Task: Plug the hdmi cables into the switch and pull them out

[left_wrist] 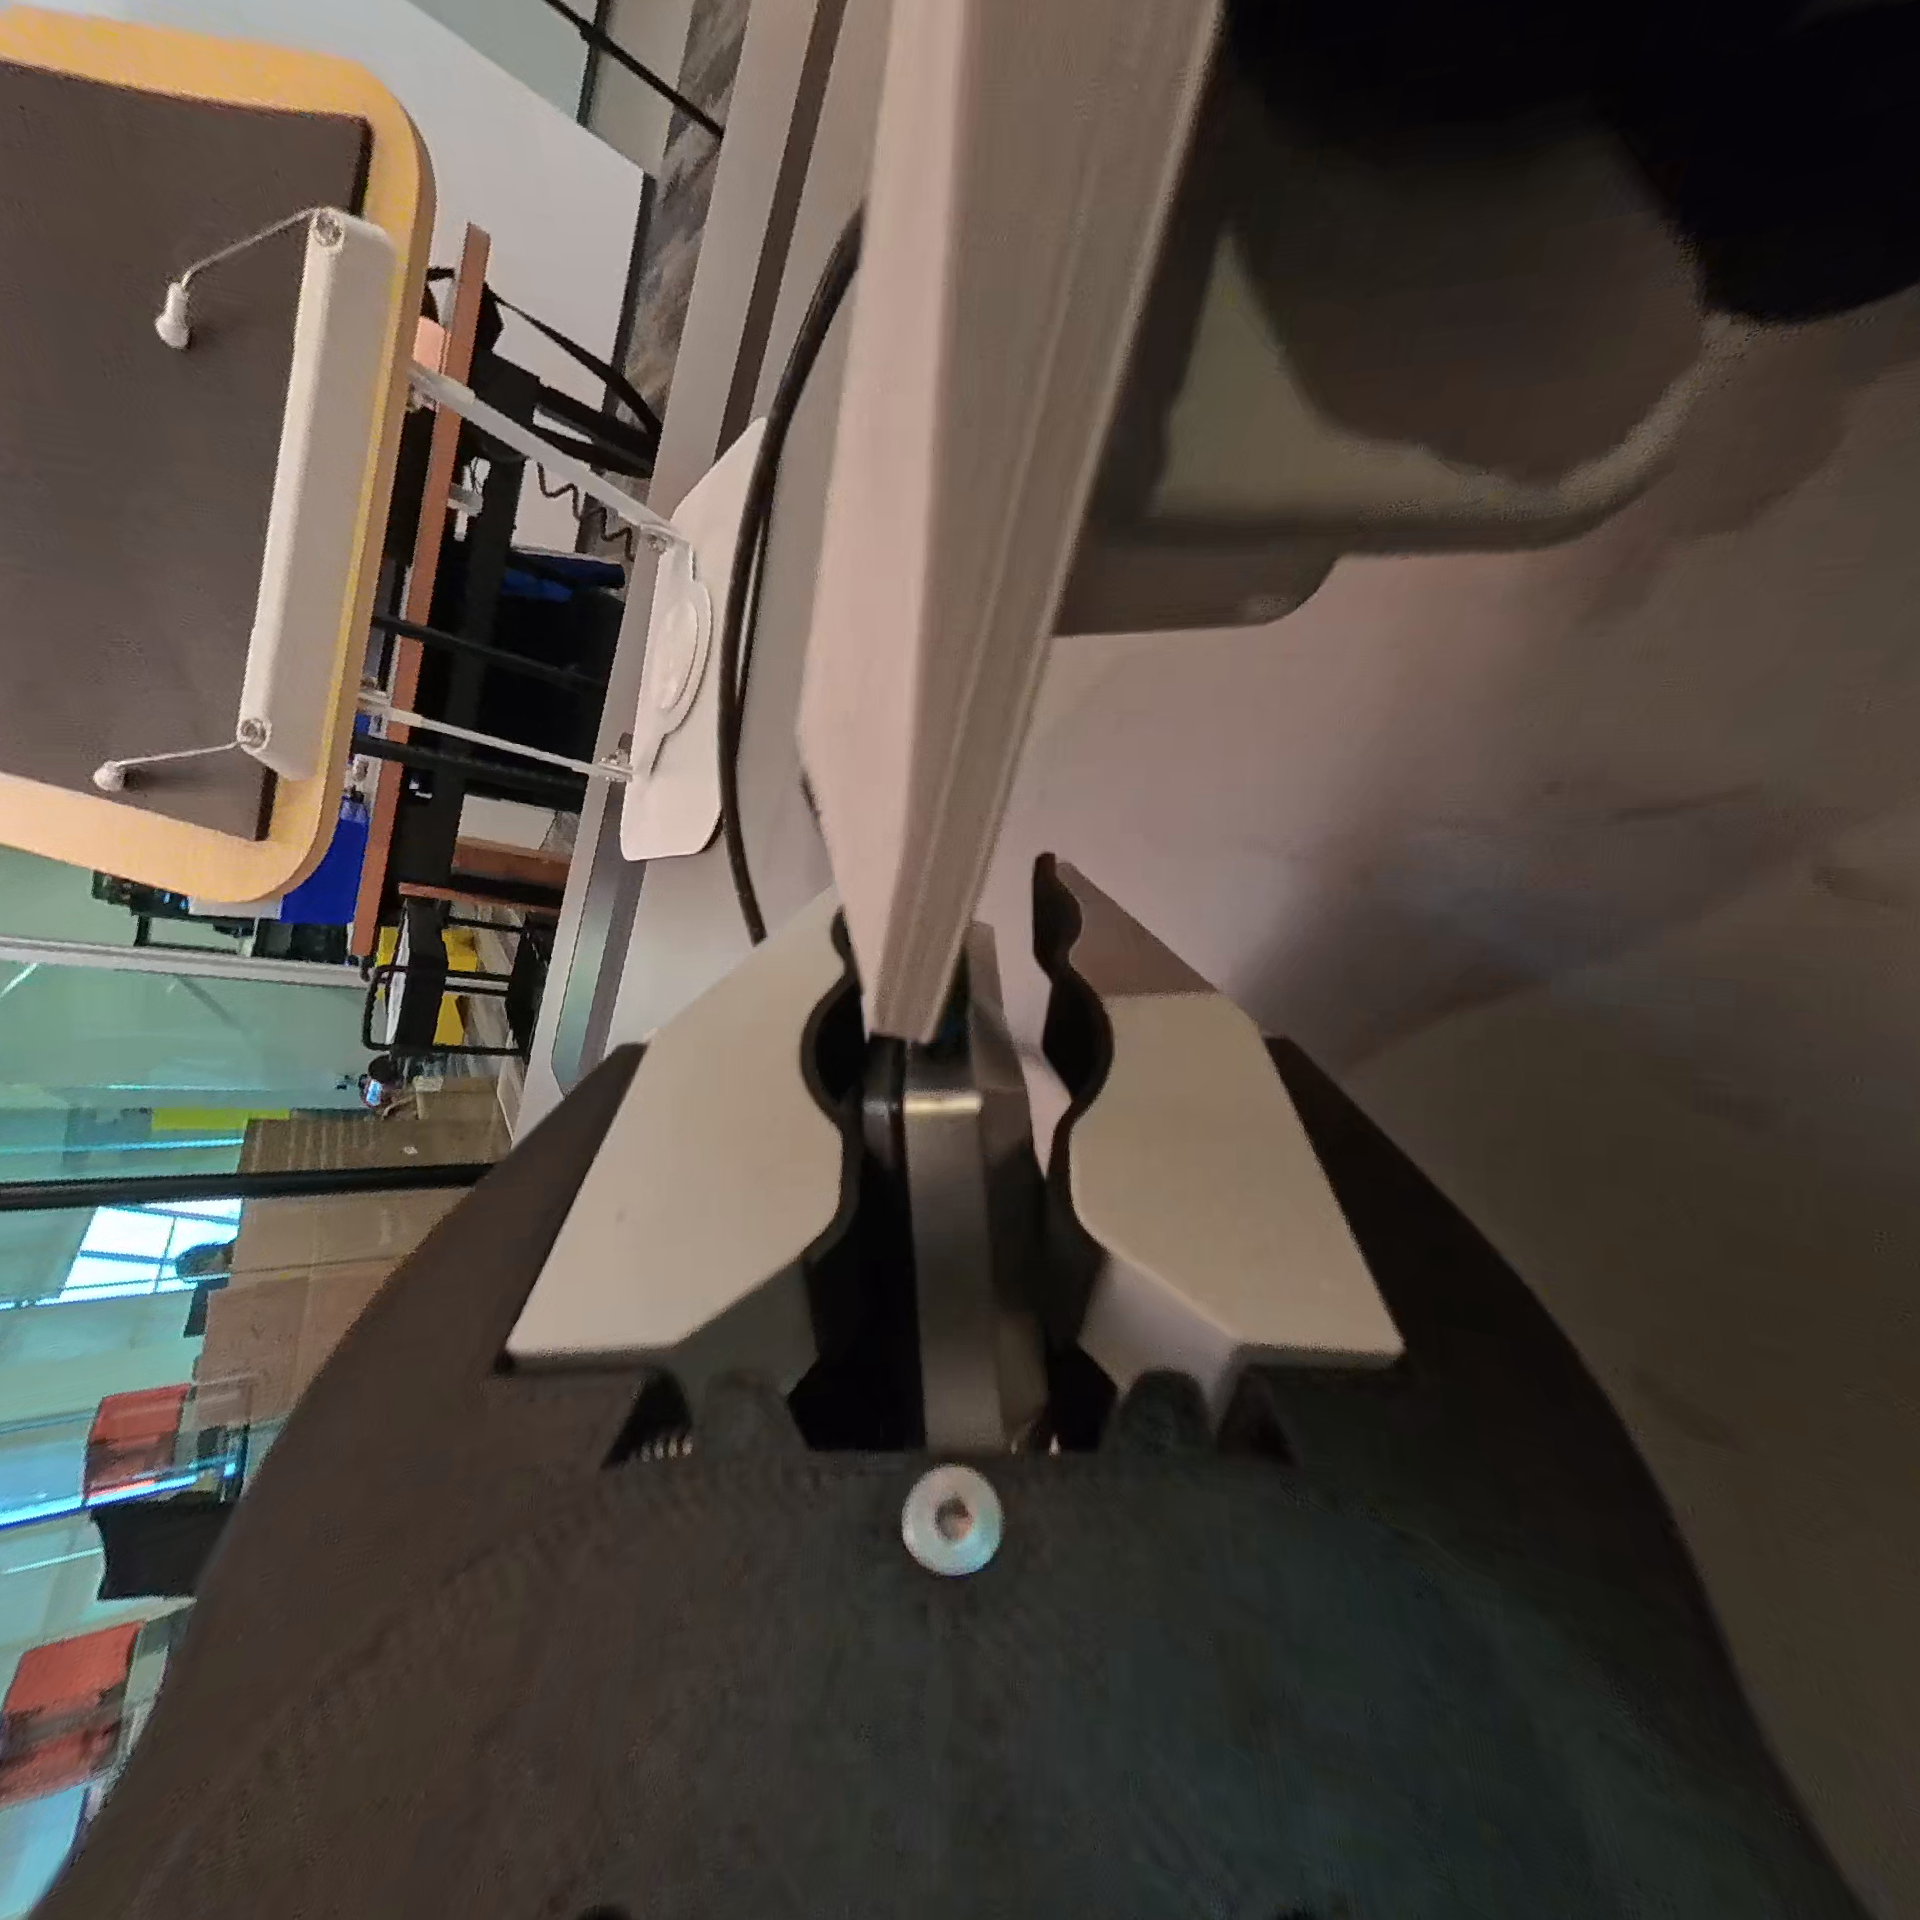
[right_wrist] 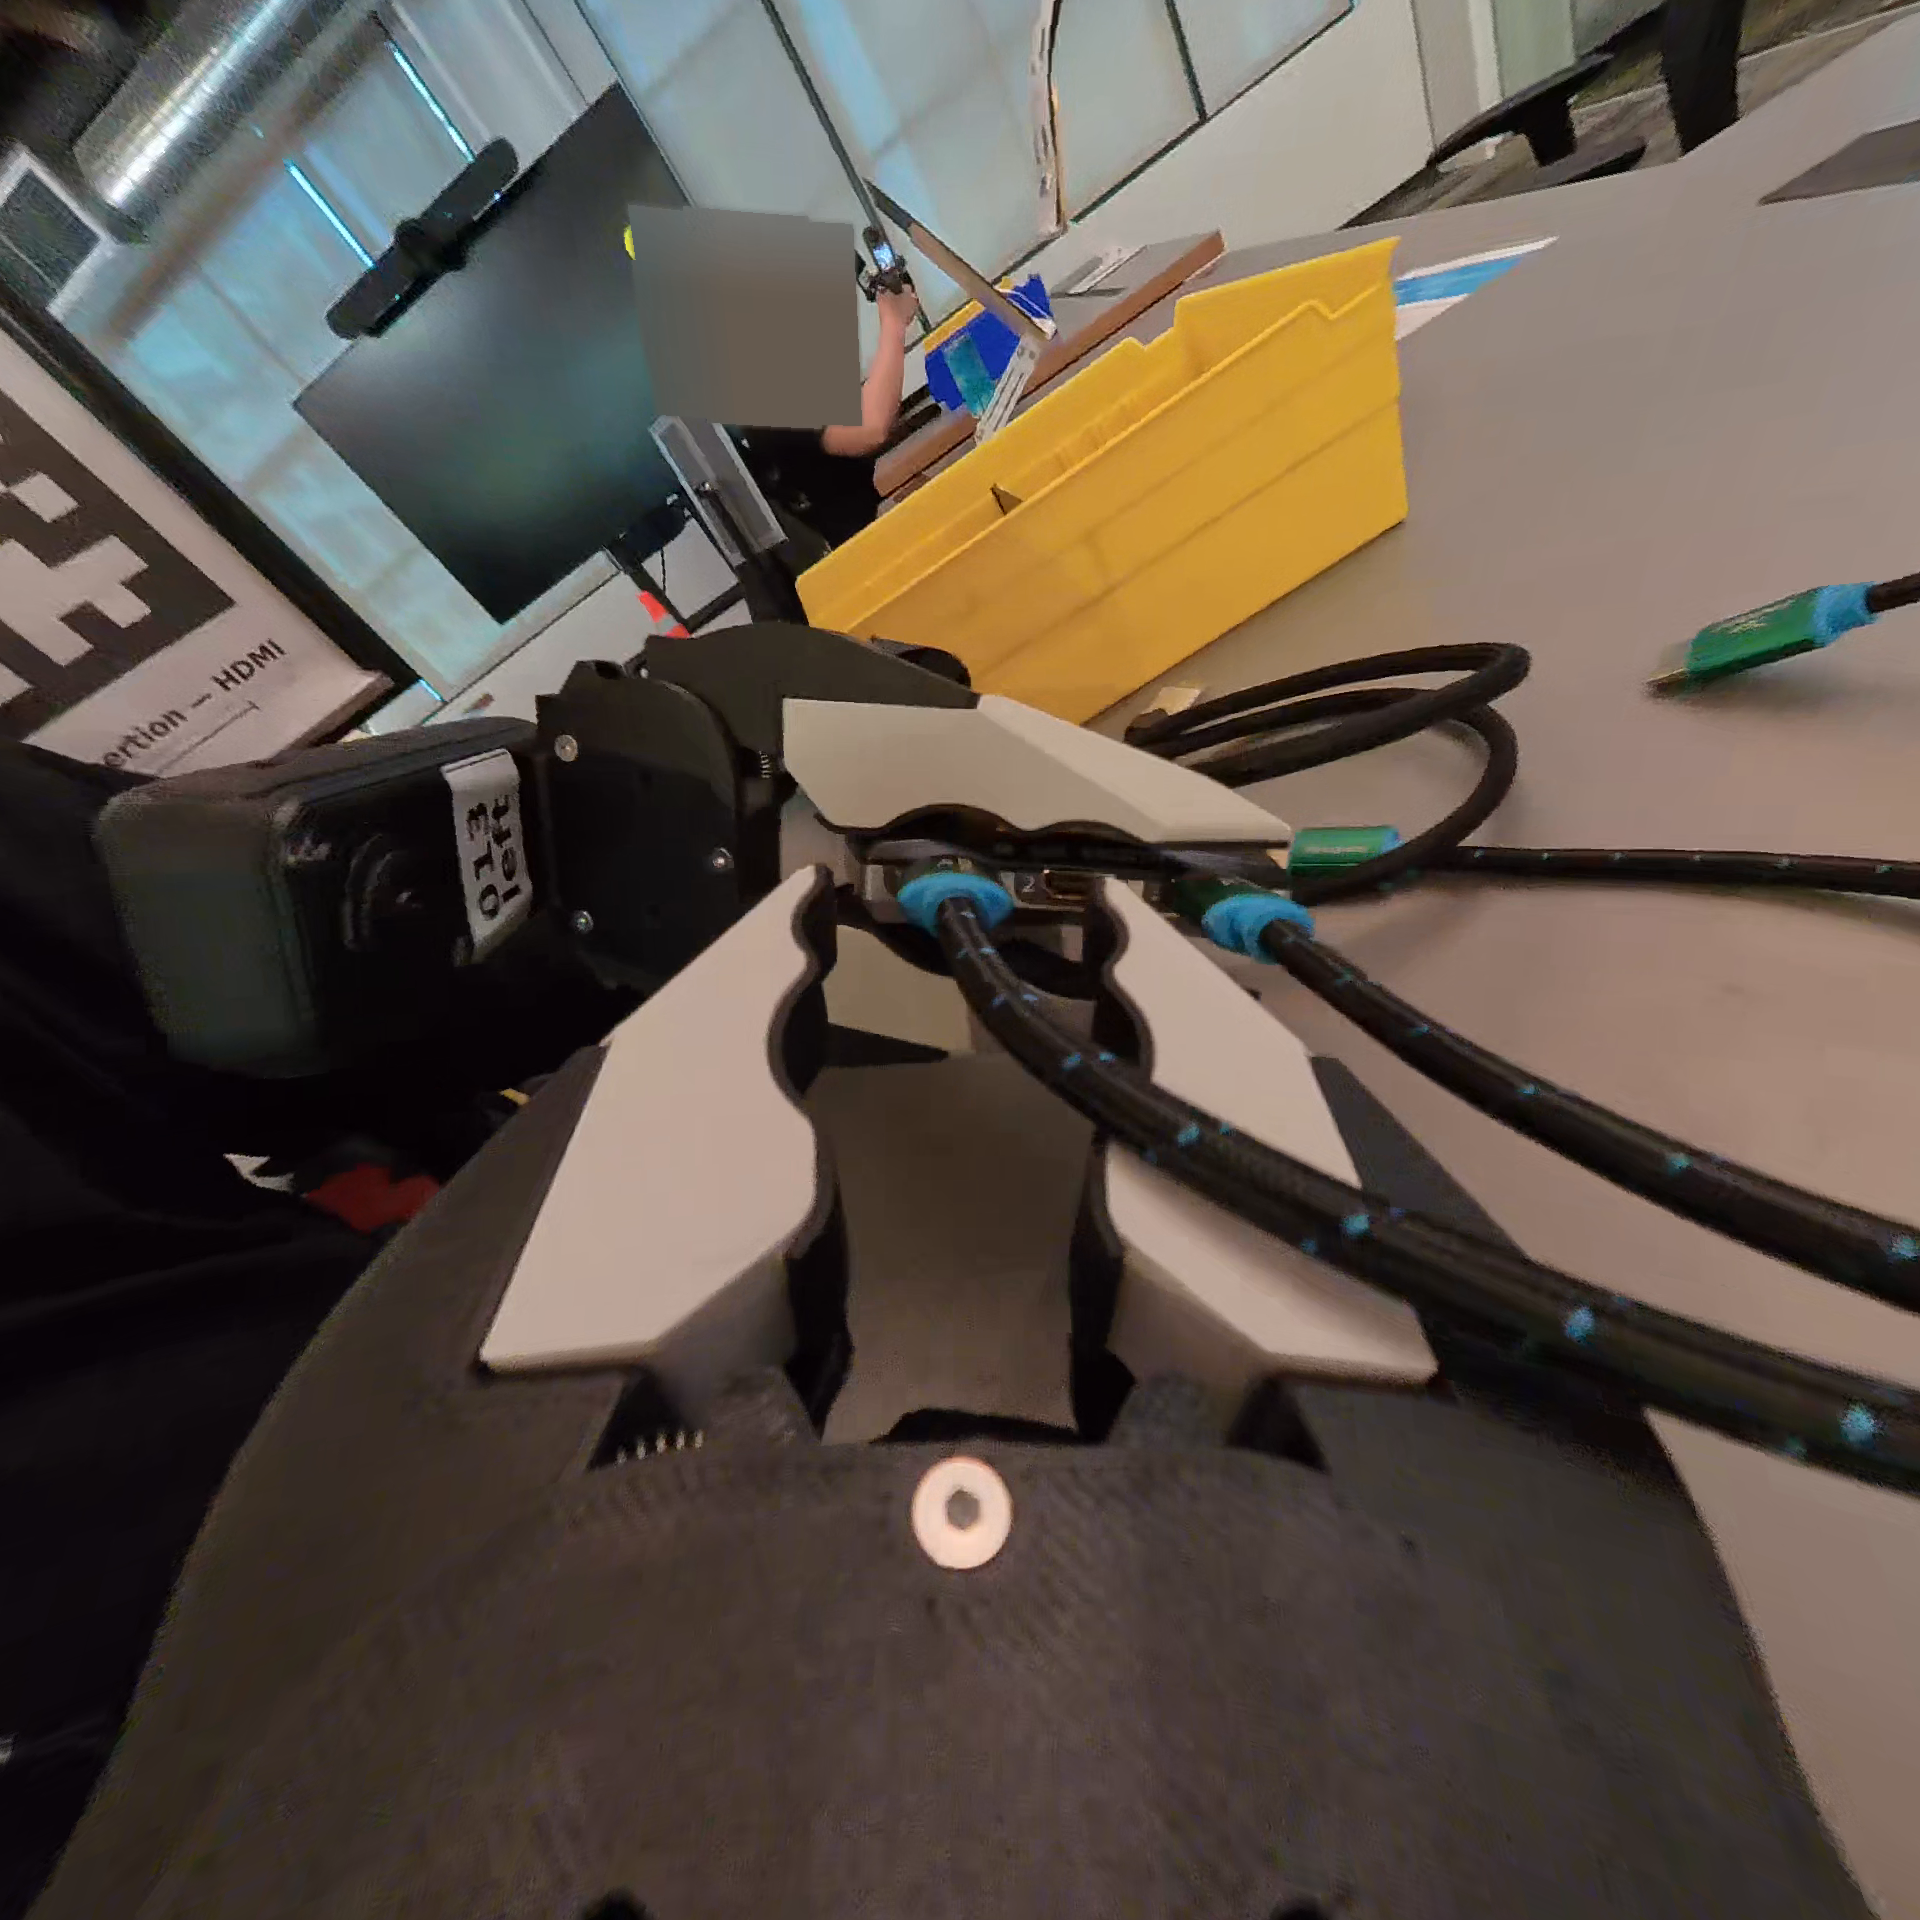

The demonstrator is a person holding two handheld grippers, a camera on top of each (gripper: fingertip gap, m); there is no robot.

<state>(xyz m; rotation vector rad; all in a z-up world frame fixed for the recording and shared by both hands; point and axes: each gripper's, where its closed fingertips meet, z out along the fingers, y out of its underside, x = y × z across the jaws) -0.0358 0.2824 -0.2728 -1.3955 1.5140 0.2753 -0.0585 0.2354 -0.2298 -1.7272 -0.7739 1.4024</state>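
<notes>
The small grey switch (left_wrist: 951, 1195) sits between my left gripper's (left_wrist: 940, 935) white fingers, which are shut on it. In the right wrist view the left gripper (right_wrist: 1039, 862) clamps the switch (right_wrist: 1044, 883) from above and below, just off the grey table (right_wrist: 1662, 436). A braided black HDMI cable's blue-collared plug (right_wrist: 956, 899) sits in the switch's near side. My right gripper (right_wrist: 961, 914) is open, its fingertips on either side of that plug. A second plug (right_wrist: 1236, 920) sits in the switch to the right, and a green plug (right_wrist: 1340, 847) beyond. A loose green plug (right_wrist: 1756, 634) lies on the table.
A yellow bin (right_wrist: 1143, 499) stands behind the switch. Coiled black cable (right_wrist: 1434, 727) lies between them. A person sits at a far table by a dark monitor (right_wrist: 499, 416). In the left wrist view, my right gripper's white finger (left_wrist: 935, 520) crosses the middle.
</notes>
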